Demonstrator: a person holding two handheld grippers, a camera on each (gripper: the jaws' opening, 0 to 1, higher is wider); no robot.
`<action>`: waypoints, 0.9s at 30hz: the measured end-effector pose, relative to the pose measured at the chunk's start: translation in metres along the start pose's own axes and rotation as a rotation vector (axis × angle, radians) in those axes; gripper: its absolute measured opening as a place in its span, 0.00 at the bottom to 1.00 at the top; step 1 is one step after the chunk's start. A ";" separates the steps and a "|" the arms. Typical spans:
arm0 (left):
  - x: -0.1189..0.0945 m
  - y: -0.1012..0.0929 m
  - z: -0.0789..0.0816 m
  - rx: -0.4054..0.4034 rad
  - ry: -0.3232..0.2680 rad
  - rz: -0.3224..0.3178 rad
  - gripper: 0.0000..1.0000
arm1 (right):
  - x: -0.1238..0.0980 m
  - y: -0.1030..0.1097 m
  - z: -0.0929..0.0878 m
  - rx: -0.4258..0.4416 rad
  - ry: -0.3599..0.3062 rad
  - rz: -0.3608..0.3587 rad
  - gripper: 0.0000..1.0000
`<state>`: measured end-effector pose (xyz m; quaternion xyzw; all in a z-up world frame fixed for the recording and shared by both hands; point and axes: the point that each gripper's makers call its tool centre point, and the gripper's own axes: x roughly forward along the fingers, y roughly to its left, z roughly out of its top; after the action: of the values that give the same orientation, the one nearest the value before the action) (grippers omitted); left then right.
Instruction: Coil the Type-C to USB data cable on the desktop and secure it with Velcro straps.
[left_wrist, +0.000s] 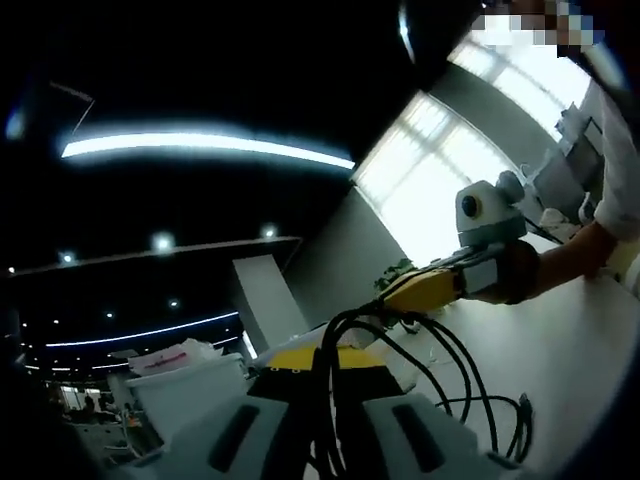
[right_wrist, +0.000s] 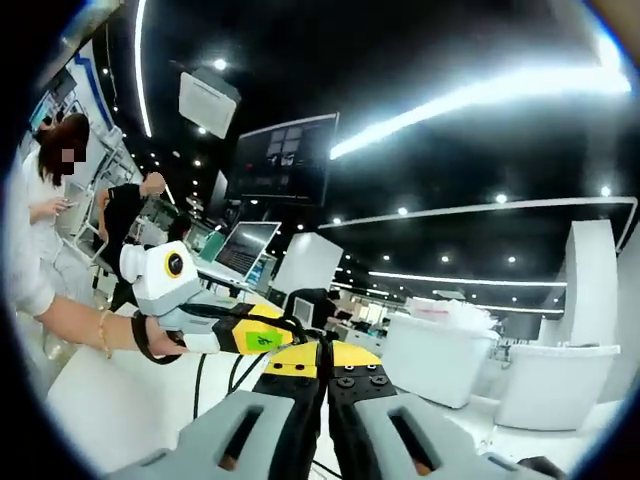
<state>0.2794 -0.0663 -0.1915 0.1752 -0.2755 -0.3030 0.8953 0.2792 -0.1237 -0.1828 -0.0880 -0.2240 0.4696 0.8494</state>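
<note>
The left hand-held gripper (left_wrist: 335, 375) is closed on several loops of the black data cable (left_wrist: 455, 365). The right hand-held gripper (right_wrist: 326, 372) is closed, its jaw tips meeting at the same cable bundle (right_wrist: 240, 318). Loose cable loops hang over the white table (left_wrist: 570, 340). Judgement: coiling is partly done; no Velcro strap is visible, so securing remains. Beyond, white bins (right_wrist: 440, 355) stand.

Cable (left_wrist: 455, 365) loops hang between both hand-held grippers above the desktop (left_wrist: 570, 340).
</note>
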 end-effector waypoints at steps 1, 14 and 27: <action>0.000 0.000 -0.002 0.005 0.008 0.001 0.07 | 0.000 0.003 0.002 0.004 -0.008 0.011 0.00; 0.000 -0.002 -0.007 0.106 0.048 -0.006 0.08 | 0.001 0.020 0.008 0.113 -0.051 0.096 0.00; -0.003 0.008 -0.009 0.094 0.086 0.028 0.06 | -0.008 -0.017 0.020 0.210 -0.115 -0.014 0.08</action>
<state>0.2864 -0.0572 -0.1961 0.2263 -0.2530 -0.2693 0.9012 0.2790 -0.1406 -0.1620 0.0304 -0.2226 0.4889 0.8429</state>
